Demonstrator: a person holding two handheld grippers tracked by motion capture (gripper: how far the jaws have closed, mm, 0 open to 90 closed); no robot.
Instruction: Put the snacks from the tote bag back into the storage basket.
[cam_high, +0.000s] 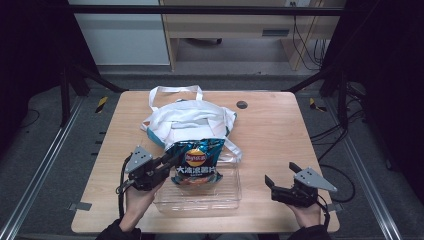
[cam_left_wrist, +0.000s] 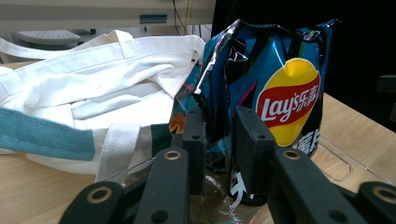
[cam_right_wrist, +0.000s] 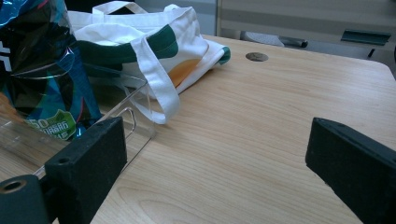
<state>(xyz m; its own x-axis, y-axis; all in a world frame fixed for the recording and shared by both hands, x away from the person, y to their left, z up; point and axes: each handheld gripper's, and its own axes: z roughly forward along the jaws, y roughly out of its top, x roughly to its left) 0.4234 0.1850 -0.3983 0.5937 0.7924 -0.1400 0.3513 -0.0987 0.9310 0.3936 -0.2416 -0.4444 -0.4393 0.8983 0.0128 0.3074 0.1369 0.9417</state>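
Observation:
A blue Lay's chip bag (cam_high: 196, 162) stands upright in a clear plastic bin (cam_high: 200, 206) at the front middle of the table. My left gripper (cam_high: 172, 159) reaches in from the left. In the left gripper view its two black pads (cam_left_wrist: 194, 135) squeeze the crumpled left edge of the chip bag (cam_left_wrist: 285, 93). My right gripper (cam_high: 280, 172) rests open at the front right, apart from the bin. In the right gripper view its jaws (cam_right_wrist: 215, 149) stand wide over bare wood, with the chip bag (cam_right_wrist: 42, 70) and the bin's wall (cam_right_wrist: 135, 107) at the left.
A white tote bag (cam_high: 185, 120) with teal trim lies slumped just behind the bin, its straps spread toward the table's (cam_high: 270, 130) far edge. A round cable hole (cam_high: 242, 104) sits at the back. A desk and cables stand beyond the table.

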